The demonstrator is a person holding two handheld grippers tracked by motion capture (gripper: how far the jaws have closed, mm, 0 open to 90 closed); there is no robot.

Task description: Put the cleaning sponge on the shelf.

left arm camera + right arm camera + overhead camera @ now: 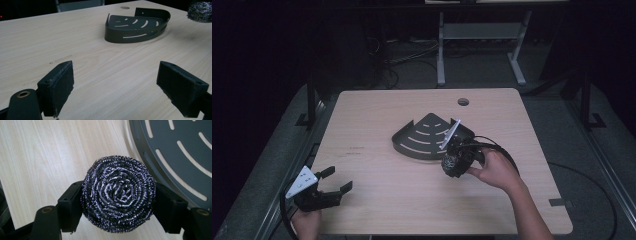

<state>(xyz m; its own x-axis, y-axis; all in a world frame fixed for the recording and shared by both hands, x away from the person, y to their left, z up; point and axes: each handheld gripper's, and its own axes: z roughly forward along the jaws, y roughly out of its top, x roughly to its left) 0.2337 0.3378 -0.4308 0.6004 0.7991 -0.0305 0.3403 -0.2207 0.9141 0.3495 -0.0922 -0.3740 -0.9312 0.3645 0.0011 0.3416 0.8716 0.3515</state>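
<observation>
The left gripper (333, 184) sits low at the near left corner of the counter (377, 107), jaws wide apart with nothing between them. The rack (136, 27) lies far ahead of it.

The right gripper (117, 201) squeezes the scrubber (118, 196) between its two pads, just above the counter. The rack sits right beside it, its rim very close to the scrubber.

The scrubber is springy, so I think it could pop out if the squeeze slips. It could also bump the rack's rim and push the rack away.

The scrubber is a round ball of shiny silver wire, wound in curls, puffy and a bit squashed at the sides.
</observation>
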